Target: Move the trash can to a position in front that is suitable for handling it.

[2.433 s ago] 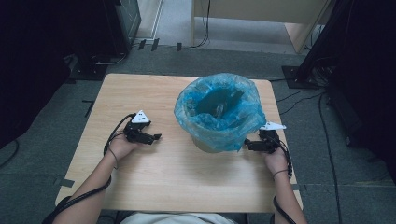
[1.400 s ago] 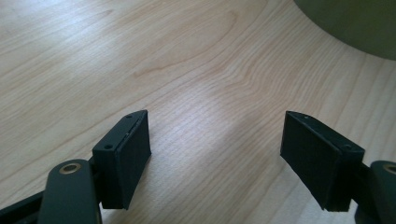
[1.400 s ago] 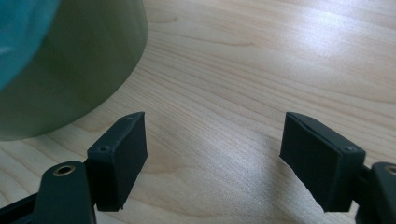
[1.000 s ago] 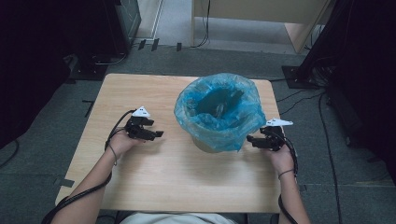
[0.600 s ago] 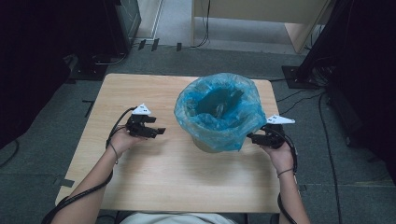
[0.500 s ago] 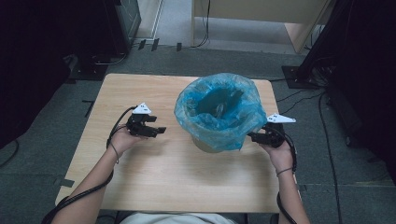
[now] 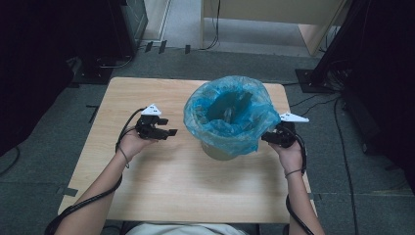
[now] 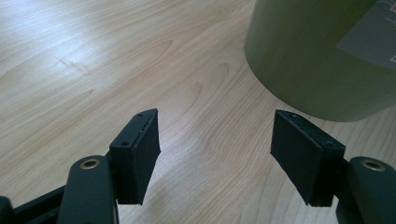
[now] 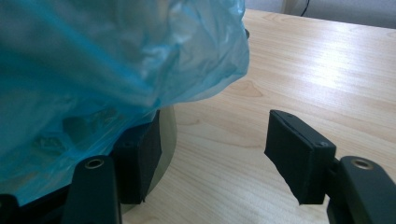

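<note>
An olive-green bin stands on the wooden table, lined with a blue plastic bag whose hem hangs over the rim. My left gripper hovers to the left of the bin, apart from it. In the left gripper view the left gripper has bare table between its jaws and the bin is ahead on the right. My right gripper is at the bin's right side. In the right gripper view the bag drapes over one jaw of the right gripper. Both grippers' jaws have just been closing with nothing between them.
The table's right edge lies close behind my right hand. A light wooden desk stands beyond the table, dark equipment is at the back left, and cables run over the grey floor.
My right gripper has risen slightly along the bag's right side. My left gripper has edged a little toward the bin. The bin and bag have not moved.
</note>
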